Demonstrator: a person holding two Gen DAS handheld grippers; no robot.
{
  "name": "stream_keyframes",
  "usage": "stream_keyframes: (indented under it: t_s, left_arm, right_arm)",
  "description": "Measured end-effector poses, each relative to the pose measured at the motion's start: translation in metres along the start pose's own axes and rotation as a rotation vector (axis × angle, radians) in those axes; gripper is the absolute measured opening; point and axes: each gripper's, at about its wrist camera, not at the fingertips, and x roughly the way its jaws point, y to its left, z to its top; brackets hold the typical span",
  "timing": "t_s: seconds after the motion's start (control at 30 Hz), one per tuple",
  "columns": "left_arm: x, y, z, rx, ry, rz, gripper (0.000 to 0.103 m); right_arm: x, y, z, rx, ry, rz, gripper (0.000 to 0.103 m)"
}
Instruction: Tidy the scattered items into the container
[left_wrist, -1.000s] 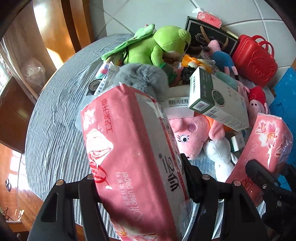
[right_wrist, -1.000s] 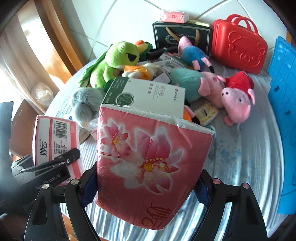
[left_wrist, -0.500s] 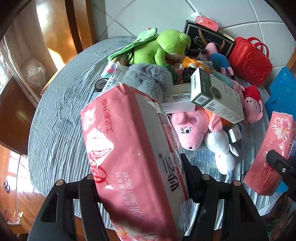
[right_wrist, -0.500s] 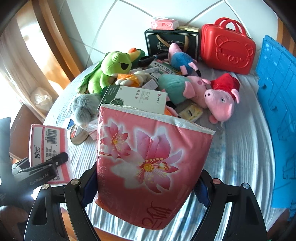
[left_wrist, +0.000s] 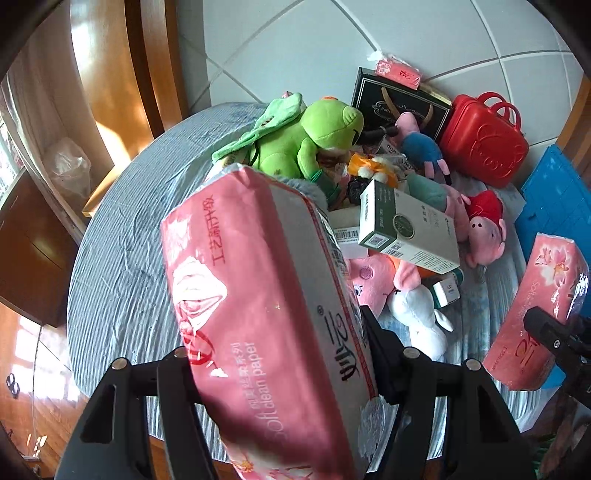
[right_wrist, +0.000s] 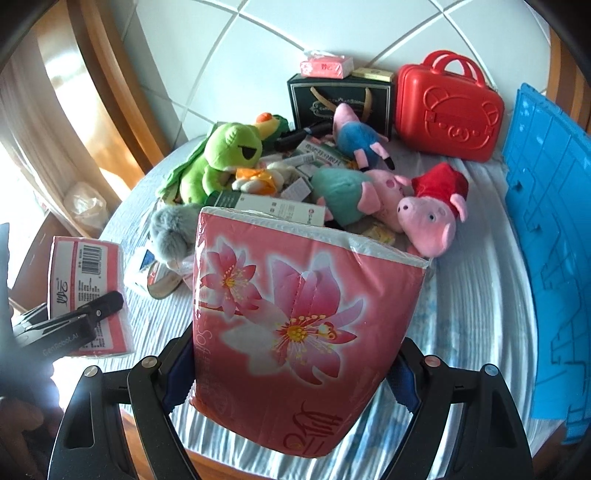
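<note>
Nearest to us, our left gripper (left_wrist: 280, 373) pinches a long pink tissue pack (left_wrist: 266, 314) between its black fingers, held up off the round table (left_wrist: 122, 266) and tilted away from us. Our right gripper (right_wrist: 291, 373) clamps a second, flowered pink tissue pack (right_wrist: 295, 325) by its two sides, also lifted clear of the striped blue-grey tablecloth. From the right wrist view, the left gripper and its pack sit at the near left edge; from the left wrist view, the flowered pack hangs at the near right.

Beyond both packs lies a heap of scattered things in the middle of the table. A grey furry toy (right_wrist: 170, 229) lies on the left of the heap, with a white and green box (left_wrist: 406, 225) resting on top of the pile. A pink pig plush in a red hat (right_wrist: 432, 214) lies to the right. Farther back, a green frog plush (left_wrist: 314, 136) sits on the left.

At the far edge, against the tiled wall, stand a black gift bag (right_wrist: 340, 99) with a small pink tissue packet (right_wrist: 325, 66) on top, and to its right a red case (right_wrist: 447, 110). The blue container (right_wrist: 546, 258) stands along the right side of the table.
</note>
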Motion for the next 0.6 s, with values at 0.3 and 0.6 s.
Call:
stream_keyframes:
  t_s: [0.3,0.6]
  left_arm:
    - [-0.038,-0.018,0.023,0.002,-0.058,-0.014,0.063]
    - [-0.065,-0.041,0.034,-0.018,-0.081,0.034,0.063]
  right_arm:
    - [-0.042,-0.007,0.027,-0.01,-0.065,0.018,0.085]
    - [-0.067,-0.023,0.043,-0.023,-0.089,0.075,0.085]
